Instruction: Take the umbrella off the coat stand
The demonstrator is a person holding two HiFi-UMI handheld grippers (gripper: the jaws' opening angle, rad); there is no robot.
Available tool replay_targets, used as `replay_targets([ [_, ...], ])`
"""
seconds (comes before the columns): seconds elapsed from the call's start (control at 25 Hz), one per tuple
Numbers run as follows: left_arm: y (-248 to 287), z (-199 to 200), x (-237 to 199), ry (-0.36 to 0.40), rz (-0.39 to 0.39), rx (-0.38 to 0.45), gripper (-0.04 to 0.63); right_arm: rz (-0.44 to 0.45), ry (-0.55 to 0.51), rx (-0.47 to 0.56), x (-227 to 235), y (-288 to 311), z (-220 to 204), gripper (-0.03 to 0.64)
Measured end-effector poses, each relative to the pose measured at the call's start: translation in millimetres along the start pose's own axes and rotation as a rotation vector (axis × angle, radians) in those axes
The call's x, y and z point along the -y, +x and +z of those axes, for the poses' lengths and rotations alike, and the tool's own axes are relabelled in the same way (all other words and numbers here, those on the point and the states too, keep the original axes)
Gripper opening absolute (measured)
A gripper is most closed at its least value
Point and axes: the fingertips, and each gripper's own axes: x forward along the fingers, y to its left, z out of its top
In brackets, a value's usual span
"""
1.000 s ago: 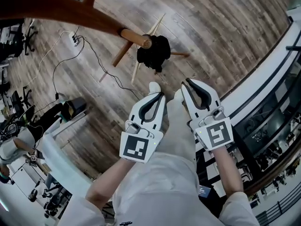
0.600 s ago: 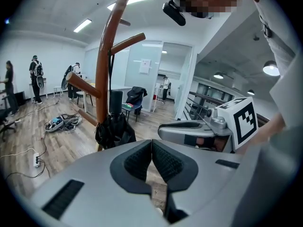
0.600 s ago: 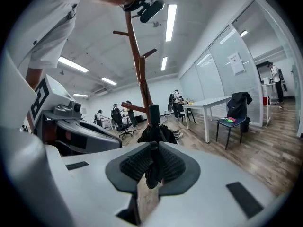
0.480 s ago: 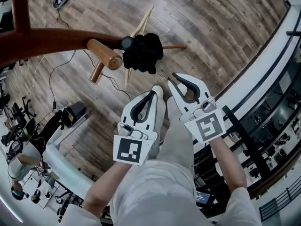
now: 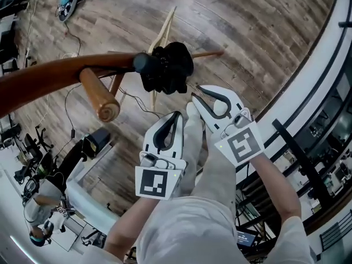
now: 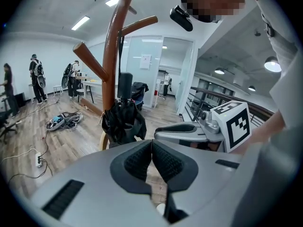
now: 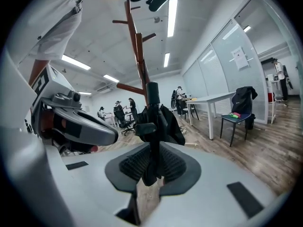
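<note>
Folded black umbrella (image 5: pixel 168 67) hanging close against the trunk of the coat stand (image 5: pixel 49 78), just ahead of both tools. Risk: it is held only by a thin strap (image 7: pixel 152 145), so a sharp pull could slide the strap out and drop the umbrella to the floor (image 5: pixel 247 32) — or, if it is caught on a peg (image 5: pixel 99 98), rock the stand. Right hand-held gripper (image 5: pixel 197 92): jaws pinched on that strap. Left hand-held gripper (image 6: pixel 151 145): jaws together, nothing between them, touching nothing.
</note>
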Motion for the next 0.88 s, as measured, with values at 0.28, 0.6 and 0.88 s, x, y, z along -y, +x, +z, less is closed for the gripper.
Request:
replay_targets([
  [0.28, 5.8, -13.5, -5.0, 0.001, -0.03, -0.016, 0.021, 0.032, -0.001, -0.02, -6.5, 27.0, -18.2, 0.12],
  [0.6, 3.7, -25.7, -19.7, 0.004, -0.032, -0.027, 0.021, 0.041, -0.029, 0.003, -9.0, 51.4, -19.7, 0.204],
  [0.88, 5.1, -32.1, -29.8, 0.003, -0.034, -0.035, 0.021, 0.01, -0.06, 0.042, 0.8, 75.1, -9.6, 0.279],
])
